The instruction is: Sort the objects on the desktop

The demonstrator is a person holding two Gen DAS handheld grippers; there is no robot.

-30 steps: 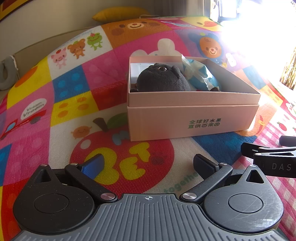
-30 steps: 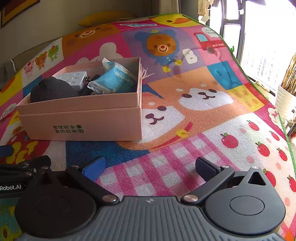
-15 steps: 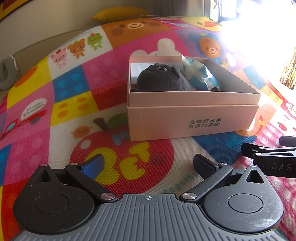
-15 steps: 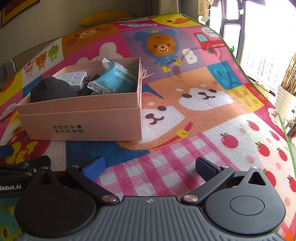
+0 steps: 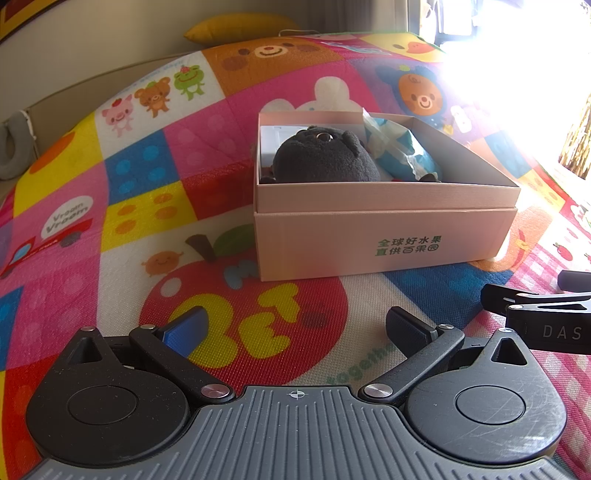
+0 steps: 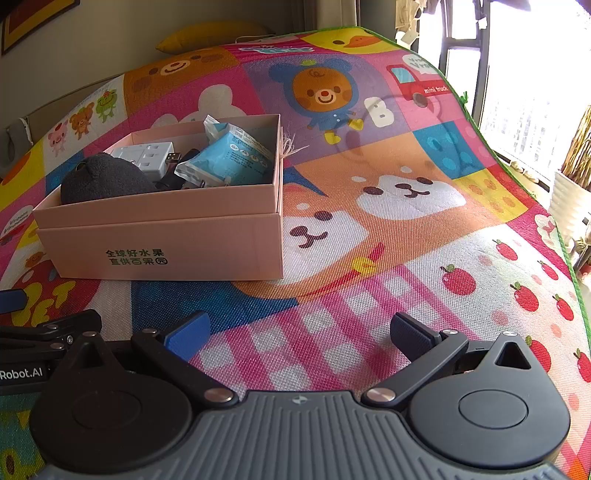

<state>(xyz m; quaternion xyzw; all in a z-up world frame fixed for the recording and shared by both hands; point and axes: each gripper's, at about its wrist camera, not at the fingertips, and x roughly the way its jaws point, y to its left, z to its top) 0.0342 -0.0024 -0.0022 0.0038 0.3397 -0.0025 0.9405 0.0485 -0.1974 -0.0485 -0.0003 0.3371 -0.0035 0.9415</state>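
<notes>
A pink cardboard box with green lettering stands on a colourful cartoon play mat. It holds a dark grey plush toy, a blue-and-white packet, a white power adapter and a small black USB piece. The box also shows in the right wrist view, at the left. My left gripper is open and empty, low over the mat in front of the box. My right gripper is open and empty, to the right of the box.
A yellow cushion lies at the mat's far edge against the wall. A bright window and a white plant pot stand past the mat's right edge. The other gripper's body shows at each view's side.
</notes>
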